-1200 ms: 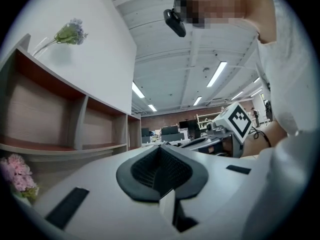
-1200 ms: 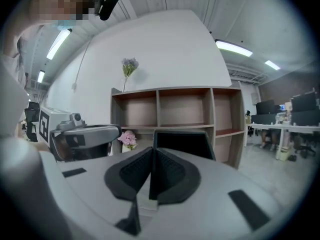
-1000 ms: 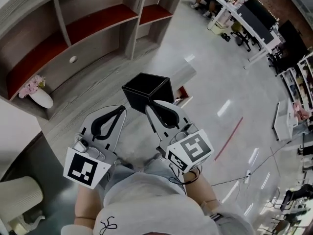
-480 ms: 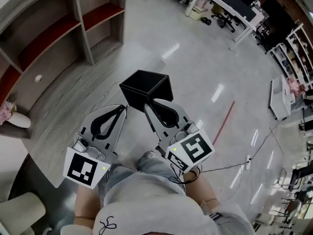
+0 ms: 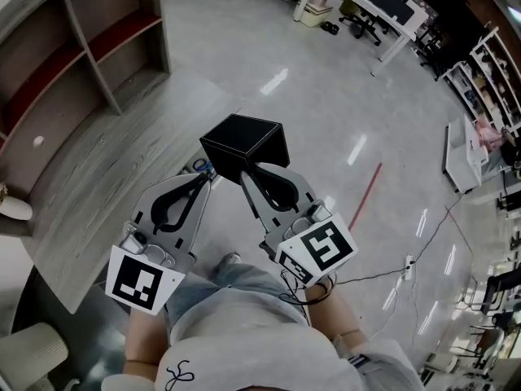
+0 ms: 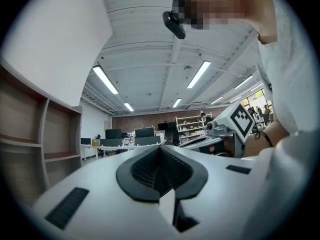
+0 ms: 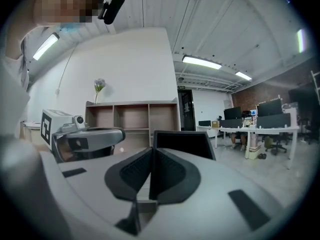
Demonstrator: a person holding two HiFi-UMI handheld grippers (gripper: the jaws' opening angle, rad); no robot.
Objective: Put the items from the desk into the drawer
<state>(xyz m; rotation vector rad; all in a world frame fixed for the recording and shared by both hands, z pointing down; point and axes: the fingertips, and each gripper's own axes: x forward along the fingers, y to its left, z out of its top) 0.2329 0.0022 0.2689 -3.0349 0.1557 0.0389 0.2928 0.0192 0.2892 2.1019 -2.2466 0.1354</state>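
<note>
Black box: the black box (image 5: 242, 138) is hanging in the air above the floor (image 5: 326, 112), at 12 o'clock from both grippers, with its open top facing up. It is resting on no counter and in no drawer.
Right jaws: the right gripper (image 5: 247, 172) is gripping the box, its jaws pressing together on the edge of the near wall.
Left jaws: the left gripper (image 5: 208, 177) is closing on nothing. Its tip is sitting just beside the box at the box's 7 o'clock; whether it is touching I cannot tell.
Progress: the box looks to be lifted and in transit, so setting it into the drawer is what is remaining for it. No open drawer and no counter with further items is showing, so how many are left cannot be judged.
Possible target: the shelf unit (image 5: 98, 63) at 10 o'clock is carrying a small white knob (image 5: 37, 141). That panel may be a closed drawer front.
Head view alone: it is showing both grippers flanking the box, and the office desks (image 5: 366, 2) at 1 o'clock.
Right gripper view alone: it is showing the wall edge entering the jaws and a flower (image 7: 99, 85) above the shelf unit.
Left gripper view alone: it is showing the closed, empty jaws.
</note>
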